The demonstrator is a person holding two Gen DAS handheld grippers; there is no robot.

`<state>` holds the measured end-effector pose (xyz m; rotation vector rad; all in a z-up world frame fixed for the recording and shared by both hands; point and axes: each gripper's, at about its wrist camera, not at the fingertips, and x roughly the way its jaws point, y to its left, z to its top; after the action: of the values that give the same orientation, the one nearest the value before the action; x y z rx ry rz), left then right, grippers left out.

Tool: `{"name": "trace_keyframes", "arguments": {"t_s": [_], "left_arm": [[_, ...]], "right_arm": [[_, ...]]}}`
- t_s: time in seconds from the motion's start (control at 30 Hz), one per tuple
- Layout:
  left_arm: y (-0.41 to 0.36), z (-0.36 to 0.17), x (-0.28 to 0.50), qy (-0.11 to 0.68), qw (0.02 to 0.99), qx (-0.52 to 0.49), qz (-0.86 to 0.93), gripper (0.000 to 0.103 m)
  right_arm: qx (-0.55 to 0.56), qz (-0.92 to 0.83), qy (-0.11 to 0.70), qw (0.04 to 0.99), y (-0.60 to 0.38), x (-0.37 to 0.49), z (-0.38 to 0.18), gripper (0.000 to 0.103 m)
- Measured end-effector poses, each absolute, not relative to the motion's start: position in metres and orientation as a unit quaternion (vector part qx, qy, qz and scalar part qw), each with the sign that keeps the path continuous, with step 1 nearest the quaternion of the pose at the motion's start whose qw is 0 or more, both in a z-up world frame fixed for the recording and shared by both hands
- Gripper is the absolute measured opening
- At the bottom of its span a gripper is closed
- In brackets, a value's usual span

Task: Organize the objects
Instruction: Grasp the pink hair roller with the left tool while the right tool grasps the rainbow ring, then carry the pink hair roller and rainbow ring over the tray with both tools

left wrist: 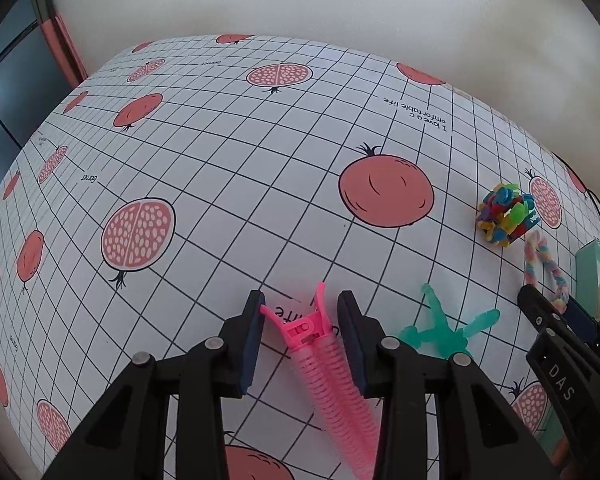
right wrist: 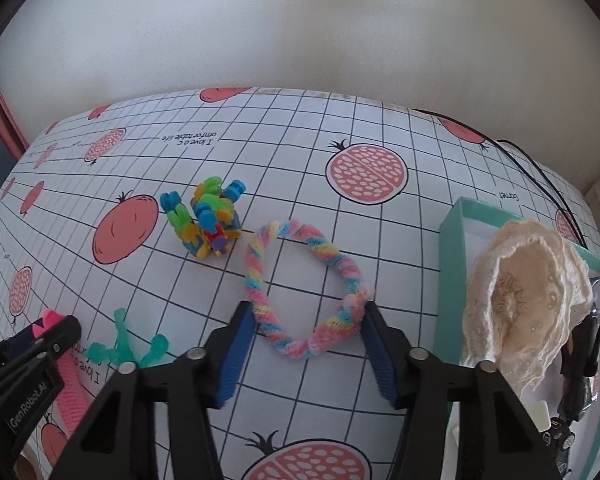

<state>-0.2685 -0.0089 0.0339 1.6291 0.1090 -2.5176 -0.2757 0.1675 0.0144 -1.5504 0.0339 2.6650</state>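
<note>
A pink ribbed hair clip lies on the gridded tablecloth between the fingers of my left gripper, which stands open around it. The left pad touches the clip's handle tip. My right gripper is open too, its blue pads straddling the near end of a pastel braided ring. A ball of bright plastic pieces sits just beyond the ring. A translucent green figure lies between the two grippers.
A teal box at the right holds a cream lace piece and small dark items. A black cable runs along the table's back right. A white wall rises behind the table's far edge.
</note>
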Motion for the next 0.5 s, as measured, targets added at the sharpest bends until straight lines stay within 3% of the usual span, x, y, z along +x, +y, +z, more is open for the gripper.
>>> {"name": "trace_keyframes", "arguments": {"t_s": [0.5], "left_arm": [[-0.019,0.05,-0.281,0.053,0.057,0.529,-0.845,0.038]], "right_arm": [[-0.503,0.863,0.044,-0.005,0.172,-0.26,0.039,0.051]]}}
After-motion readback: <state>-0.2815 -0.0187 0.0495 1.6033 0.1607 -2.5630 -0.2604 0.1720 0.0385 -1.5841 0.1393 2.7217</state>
